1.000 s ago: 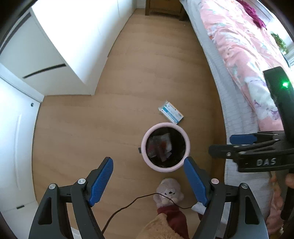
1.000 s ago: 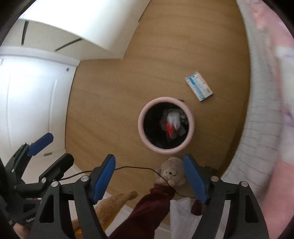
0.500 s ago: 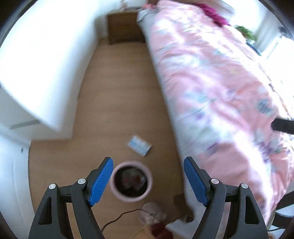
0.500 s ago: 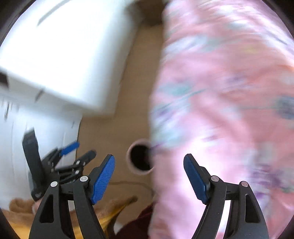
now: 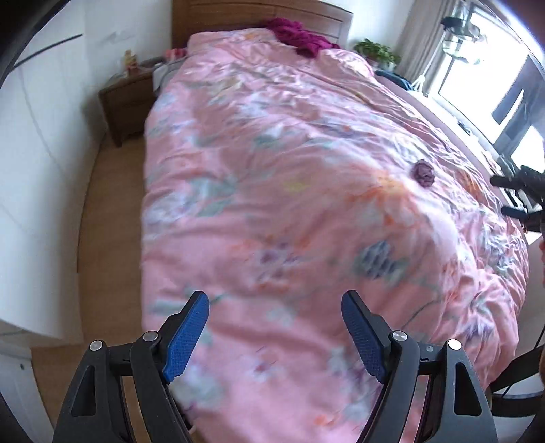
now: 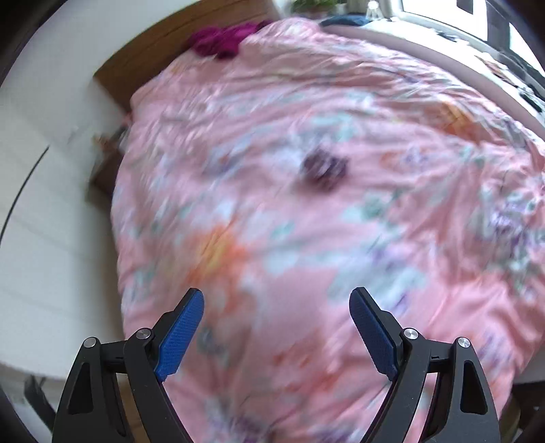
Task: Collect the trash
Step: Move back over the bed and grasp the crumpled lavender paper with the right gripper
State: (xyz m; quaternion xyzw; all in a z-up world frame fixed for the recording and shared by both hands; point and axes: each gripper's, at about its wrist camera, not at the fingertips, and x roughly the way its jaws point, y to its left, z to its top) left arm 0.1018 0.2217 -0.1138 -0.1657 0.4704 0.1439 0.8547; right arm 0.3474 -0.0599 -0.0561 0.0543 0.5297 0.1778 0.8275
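Note:
A small crumpled dark purple piece of trash lies on the pink floral bedspread, to the right of the bed's middle. It also shows, blurred, in the right wrist view. My left gripper is open and empty above the foot of the bed. My right gripper is open and empty, also over the bedspread, with the trash ahead of it. The right gripper's tip shows at the right edge of the left wrist view. The bin is out of view.
A wooden nightstand stands left of the bed by the headboard. A magenta cloth lies at the bed's head. White cupboards line the left, with a strip of wood floor between. A window is at the right.
Both grippers have swung up from the pink bin on the floor to face the bed. The bin, the blue-and-white packet and the teddy have left view. Both stay open.

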